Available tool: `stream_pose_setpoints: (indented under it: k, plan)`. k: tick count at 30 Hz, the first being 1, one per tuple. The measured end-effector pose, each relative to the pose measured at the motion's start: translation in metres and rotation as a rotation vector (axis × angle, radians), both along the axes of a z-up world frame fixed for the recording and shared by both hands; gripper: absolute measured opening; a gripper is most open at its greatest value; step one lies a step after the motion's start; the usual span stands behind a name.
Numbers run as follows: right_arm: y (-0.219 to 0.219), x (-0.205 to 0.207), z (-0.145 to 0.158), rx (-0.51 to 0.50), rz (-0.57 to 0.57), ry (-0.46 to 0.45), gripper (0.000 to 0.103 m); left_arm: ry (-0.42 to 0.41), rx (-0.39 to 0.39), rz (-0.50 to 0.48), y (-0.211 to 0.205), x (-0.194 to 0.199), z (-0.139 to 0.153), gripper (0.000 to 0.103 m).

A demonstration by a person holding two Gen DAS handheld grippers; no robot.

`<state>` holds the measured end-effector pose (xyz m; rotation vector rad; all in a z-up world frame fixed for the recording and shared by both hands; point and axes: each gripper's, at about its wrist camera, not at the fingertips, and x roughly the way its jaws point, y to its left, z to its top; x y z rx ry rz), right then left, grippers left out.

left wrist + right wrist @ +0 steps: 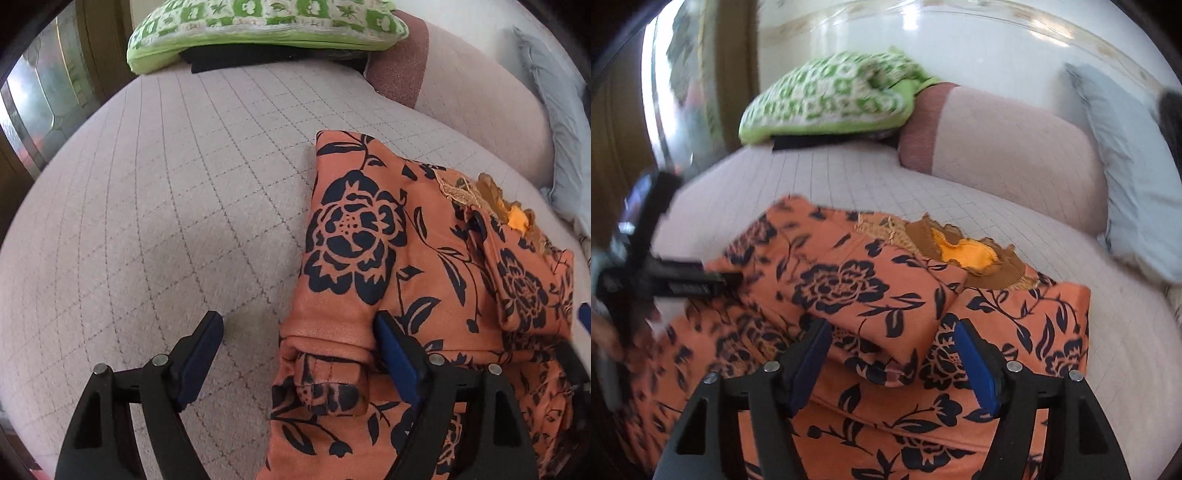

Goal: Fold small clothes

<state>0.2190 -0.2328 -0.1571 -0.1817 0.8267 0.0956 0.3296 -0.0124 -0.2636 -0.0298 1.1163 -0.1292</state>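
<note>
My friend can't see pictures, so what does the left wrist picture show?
An orange garment with dark flowers lies partly folded on a pale checked bed. The left gripper hangs over its edge, jaws open, holding nothing. A green patterned pillow sits at the far end.

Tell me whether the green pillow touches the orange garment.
Apart. The left wrist view shows bare bedsheet between the green pillow and the orange garment.

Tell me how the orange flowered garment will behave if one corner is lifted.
The orange flowered garment would probably droop: its folded layers sag softly on the bed. The stacked folds look loose, so they may slide open. The embroidered neckline seems somewhat stiffer.
</note>
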Motion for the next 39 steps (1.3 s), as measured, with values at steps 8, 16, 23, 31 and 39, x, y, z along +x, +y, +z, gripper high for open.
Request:
stream_pose_setpoints:
  k: [8, 16, 23, 31, 39]
  plan:
    - [0.042, 0.043, -0.043, -0.263, 0.053, 0.035, 0.067, -0.021, 0.007, -0.033, 0.001, -0.010, 0.002, 0.086]
    - [-0.044, 0.043, -0.001, 0.118, -0.256, -0.009, 0.014, -0.018, -0.006, -0.028, 0.007, -0.004, -0.002, 0.087]
    - [-0.217, -0.027, -0.024, 0.735, -0.785, 0.072, 0.016, -0.012, -0.029, -0.008, 0.013, -0.005, -0.001, 0.087]
    - [-0.235, -0.039, -0.021, 0.746, -0.784, 0.068, 0.018, -0.097, -0.001, 0.025, 0.015, -0.025, 0.019, 0.086]
    - [-0.185, 0.006, -0.062, 0.563, -0.589, 0.272, 0.017, -0.049, 0.036, 0.011, 0.011, -0.023, -0.002, 0.090]
